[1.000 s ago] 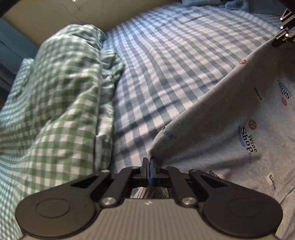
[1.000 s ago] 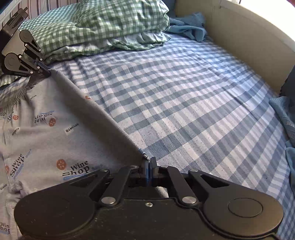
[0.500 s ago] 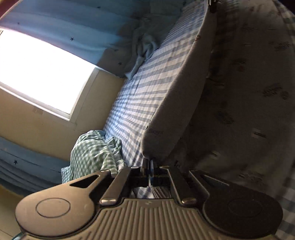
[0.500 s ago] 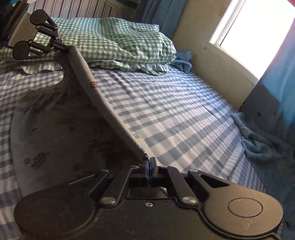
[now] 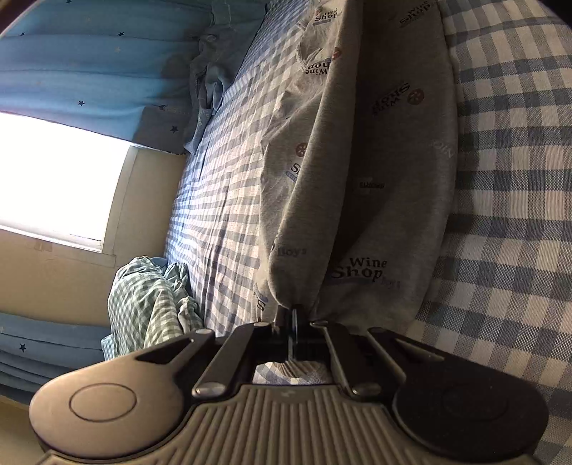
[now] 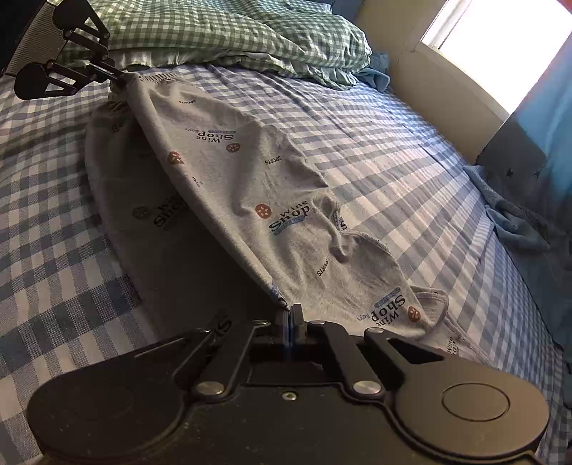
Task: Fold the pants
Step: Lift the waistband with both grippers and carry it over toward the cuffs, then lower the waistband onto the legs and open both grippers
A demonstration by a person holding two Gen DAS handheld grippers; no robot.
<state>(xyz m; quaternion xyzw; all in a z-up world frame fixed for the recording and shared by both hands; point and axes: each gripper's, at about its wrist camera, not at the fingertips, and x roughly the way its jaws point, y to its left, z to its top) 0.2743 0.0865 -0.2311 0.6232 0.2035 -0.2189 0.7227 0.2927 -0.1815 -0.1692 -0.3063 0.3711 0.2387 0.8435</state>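
Grey printed pants (image 6: 250,186) with "Wine Shop" lettering lie on a blue checked bed (image 6: 393,143), folded over along a taut edge that runs between my two grippers. My left gripper (image 5: 291,314) is shut on the waistband end of the pants (image 5: 357,179); it also shows at the top left of the right wrist view (image 6: 121,77). My right gripper (image 6: 290,311) is shut on the leg end of the same edge. The upper layer drapes toward the window side and the lower layer lies in shadow beneath it.
A green checked pillow (image 6: 232,32) lies at the head of the bed, also seen in the left wrist view (image 5: 150,297). A blue cloth (image 6: 518,221) lies bunched at the bed's far edge beside a blue star curtain (image 5: 89,71). A bright window (image 6: 500,46) is in the wall.
Both grippers have carried the held edge over toward the window side and lowered it. The pants, which hung lifted and in shadow, now lie draped over themselves on the bed.
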